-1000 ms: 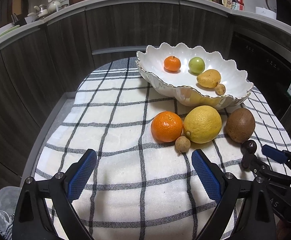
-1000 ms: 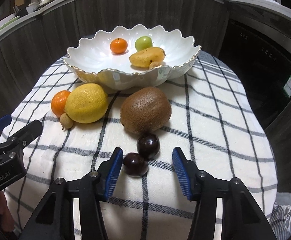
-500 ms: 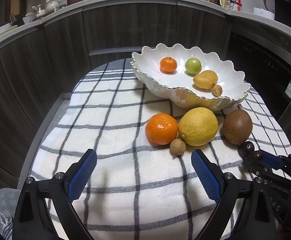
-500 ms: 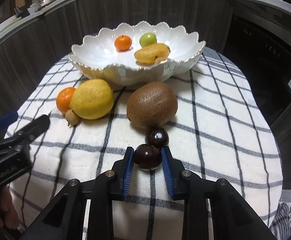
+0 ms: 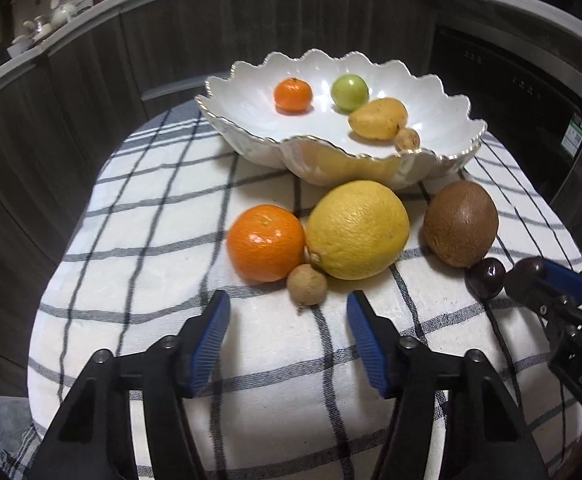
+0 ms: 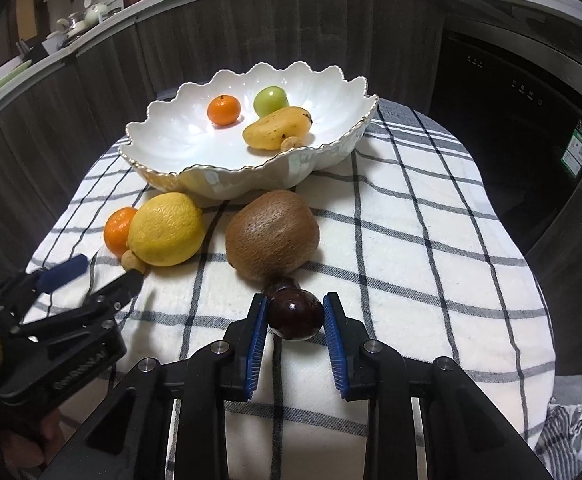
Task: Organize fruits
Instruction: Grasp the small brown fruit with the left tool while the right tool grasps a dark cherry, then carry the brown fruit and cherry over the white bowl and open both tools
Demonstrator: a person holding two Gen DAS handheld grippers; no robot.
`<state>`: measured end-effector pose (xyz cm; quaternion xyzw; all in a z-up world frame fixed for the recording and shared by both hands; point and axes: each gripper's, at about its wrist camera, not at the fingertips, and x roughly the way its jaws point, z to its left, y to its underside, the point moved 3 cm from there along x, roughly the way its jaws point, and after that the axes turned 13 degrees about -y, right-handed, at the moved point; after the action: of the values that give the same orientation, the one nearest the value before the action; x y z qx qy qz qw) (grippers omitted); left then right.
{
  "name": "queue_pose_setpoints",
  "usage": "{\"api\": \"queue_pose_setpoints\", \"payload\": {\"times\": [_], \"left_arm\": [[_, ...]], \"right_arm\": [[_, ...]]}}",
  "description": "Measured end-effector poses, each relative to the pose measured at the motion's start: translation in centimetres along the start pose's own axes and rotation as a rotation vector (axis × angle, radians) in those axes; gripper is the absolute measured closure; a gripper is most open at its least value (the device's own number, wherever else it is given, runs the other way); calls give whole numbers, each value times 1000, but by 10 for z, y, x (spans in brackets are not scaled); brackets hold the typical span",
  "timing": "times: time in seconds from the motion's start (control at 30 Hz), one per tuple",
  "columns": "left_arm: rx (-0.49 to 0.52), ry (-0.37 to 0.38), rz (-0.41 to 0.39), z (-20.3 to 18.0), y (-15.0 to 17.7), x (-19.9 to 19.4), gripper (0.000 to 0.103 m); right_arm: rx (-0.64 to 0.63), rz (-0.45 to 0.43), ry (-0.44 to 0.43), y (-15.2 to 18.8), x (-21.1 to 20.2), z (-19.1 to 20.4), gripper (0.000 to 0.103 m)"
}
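Dark, glossy fruits number two: one (image 6: 295, 318) is clamped between the right gripper (image 6: 295, 334) pads, the other (image 6: 278, 283) sits just beyond, touching the kiwi (image 6: 272, 235). Four fruits lie in the white bowl (image 6: 163, 148). Near its front, on the checked cloth (image 6: 431, 264), sit an orange (image 5: 266, 243), lemon (image 5: 357, 229) and small brown fruit (image 5: 307, 284). Left gripper (image 5: 287, 328) hovers low, spread wide and empty, before that small fruit.

Bare checked cloth (image 6: 431, 264) right of kiwi (image 6: 272, 236) (lemon (image 6: 166, 229), orange (image 6: 118, 230) crowding left).
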<state>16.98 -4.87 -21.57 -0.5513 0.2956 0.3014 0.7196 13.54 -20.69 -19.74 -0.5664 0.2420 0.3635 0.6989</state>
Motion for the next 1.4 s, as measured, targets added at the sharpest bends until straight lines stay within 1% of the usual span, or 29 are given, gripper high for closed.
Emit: {"api": "queue_pose_setpoints", "payload": {"times": [0.13, 0.37, 0.5, 0.6, 0.77, 1.03, 1.4], "left_arm": [[13, 7, 6, -6, -1, 4, 54], [24, 9, 15, -13, -6, 14, 62], [27, 35, 20, -14, -7, 14, 74], [30, 33, 19, -14, -7, 14, 81], [25, 34, 23, -12, -7, 12, 81], [18, 29, 4, -7, -7, 1, 82], [0, 20, -32, 2, -9, -24, 82]], "right_arm": [[14, -1, -4, -1, 1, -4, 73], [29, 5, 0, 0, 4, -9, 73], [30, 5, -1, -1, 4, -10, 73], [30, 5, -2, 0, 4, -10, 73], [31, 6, -6, -1, 4, -10, 73], [19, -6, -4, -3, -1, -8, 73], [6, -43, 5, -6, -17, -2, 73]]}}
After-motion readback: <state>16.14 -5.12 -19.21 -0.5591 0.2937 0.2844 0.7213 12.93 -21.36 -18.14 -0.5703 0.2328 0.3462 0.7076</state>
